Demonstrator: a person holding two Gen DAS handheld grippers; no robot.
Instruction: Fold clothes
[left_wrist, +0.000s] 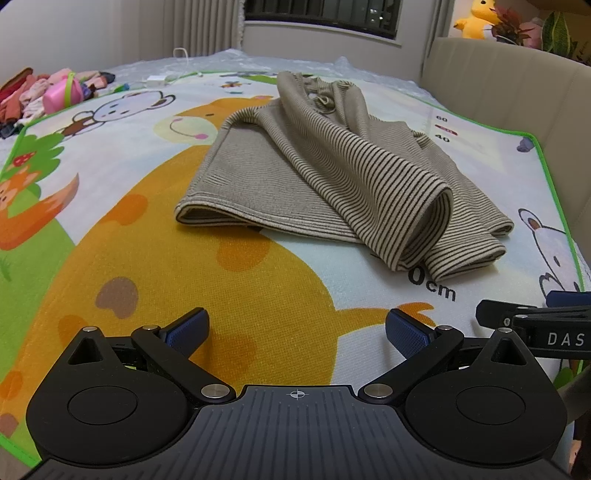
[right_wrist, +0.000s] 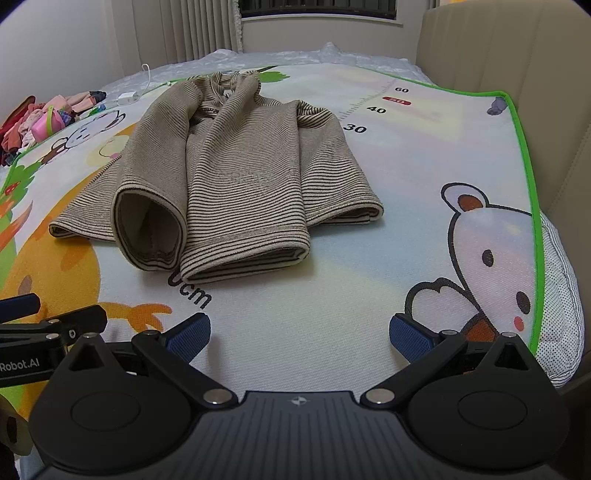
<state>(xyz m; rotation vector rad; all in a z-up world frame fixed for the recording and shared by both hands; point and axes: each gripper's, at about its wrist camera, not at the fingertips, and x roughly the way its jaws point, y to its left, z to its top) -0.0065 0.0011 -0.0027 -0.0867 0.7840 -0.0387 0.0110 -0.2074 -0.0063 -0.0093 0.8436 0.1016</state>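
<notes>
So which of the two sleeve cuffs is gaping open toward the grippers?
The sleeve cuff lying across the striped top on its left half; its mouth stands open in a loop. The other sleeve end, on the right, lies pressed flat.

a beige, dark-striped knit top (left_wrist: 321, 173) (right_wrist: 229, 173) lies partly folded, sleeves laid over its body, hem nearest, neckline far
</notes>
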